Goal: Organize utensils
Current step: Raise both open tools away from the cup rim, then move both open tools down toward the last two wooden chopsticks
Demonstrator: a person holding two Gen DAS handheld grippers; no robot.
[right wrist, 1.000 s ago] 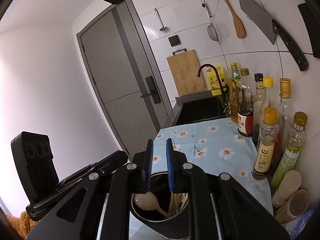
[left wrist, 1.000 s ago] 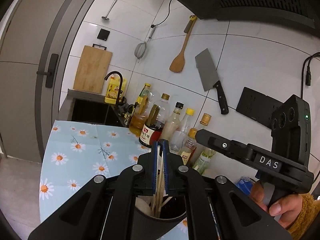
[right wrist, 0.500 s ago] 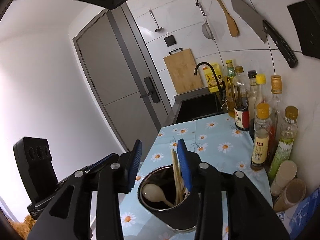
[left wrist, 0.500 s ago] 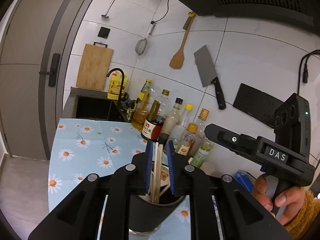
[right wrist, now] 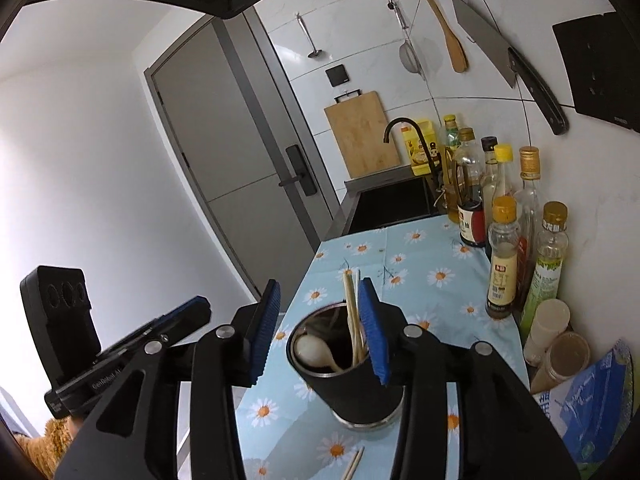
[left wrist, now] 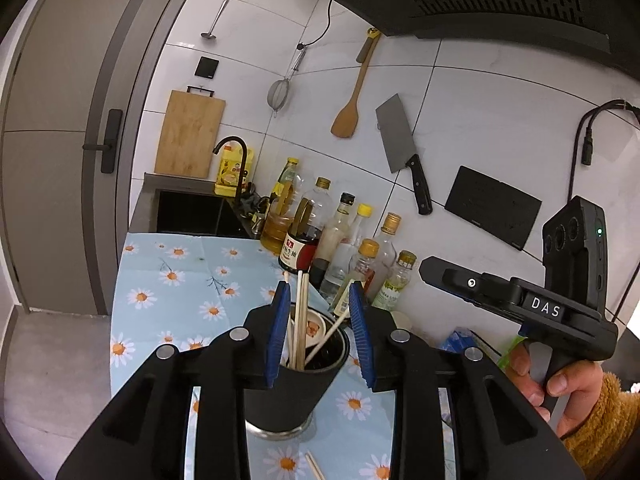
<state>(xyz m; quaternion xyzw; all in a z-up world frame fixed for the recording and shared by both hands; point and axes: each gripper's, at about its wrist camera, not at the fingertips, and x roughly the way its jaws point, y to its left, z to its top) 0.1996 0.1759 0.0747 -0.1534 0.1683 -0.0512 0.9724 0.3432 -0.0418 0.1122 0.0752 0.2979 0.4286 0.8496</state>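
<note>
Right gripper [left wrist: 432, 276] marked "DAS", soy bottle [left wrist: 300, 240]

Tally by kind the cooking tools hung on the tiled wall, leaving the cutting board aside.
ladle: 1
mesh strainer: 1
wooden spatula: 1
cleaver: 1
Total: 4

"DAS" tag on right gripper [left wrist: 432, 276], bottle labels too small
</note>
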